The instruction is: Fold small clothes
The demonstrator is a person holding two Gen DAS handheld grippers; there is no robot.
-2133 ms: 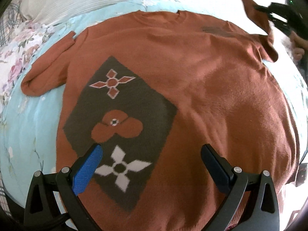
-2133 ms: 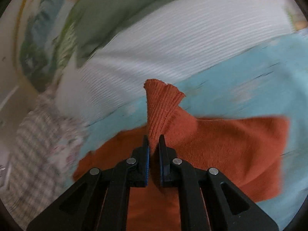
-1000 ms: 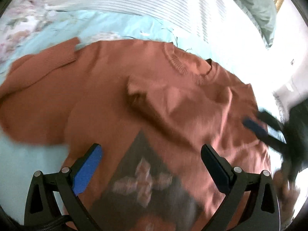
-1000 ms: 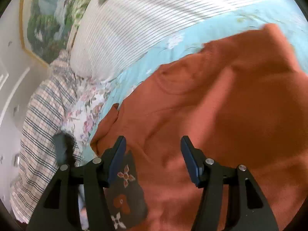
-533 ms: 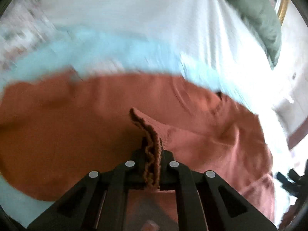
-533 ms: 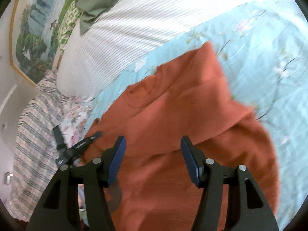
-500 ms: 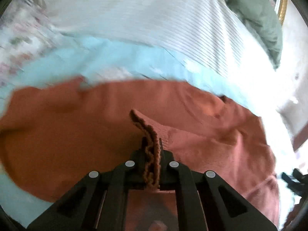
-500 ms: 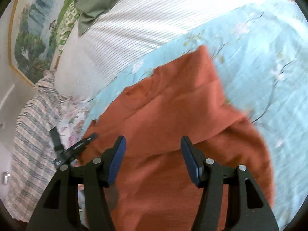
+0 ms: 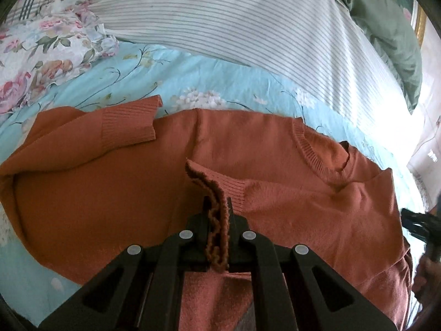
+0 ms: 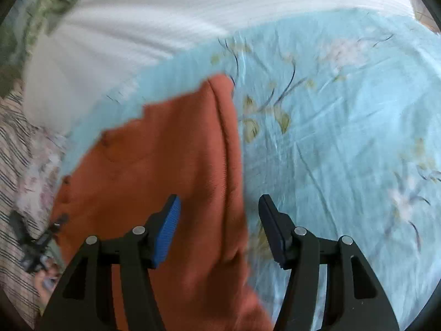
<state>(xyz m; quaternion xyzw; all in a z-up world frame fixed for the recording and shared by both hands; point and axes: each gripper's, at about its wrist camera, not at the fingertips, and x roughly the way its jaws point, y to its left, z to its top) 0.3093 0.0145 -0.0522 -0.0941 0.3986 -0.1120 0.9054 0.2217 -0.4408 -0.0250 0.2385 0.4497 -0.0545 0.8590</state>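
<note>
Currently, we see the left gripper (image 9: 217,209) with its jaws closed on the ribbed cuff (image 9: 212,190) of the rust-orange sweater (image 9: 110,193). The sweater lies spread on the light blue floral bed sheet (image 9: 206,82), neckline (image 9: 319,154) toward the striped pillow (image 9: 248,22). The other sleeve (image 9: 126,127) lies folded across the chest. We see the right gripper (image 10: 219,229) with jaws wide apart, holding nothing, hovering above the sweater's right edge (image 10: 228,149); this view is blurred.
</note>
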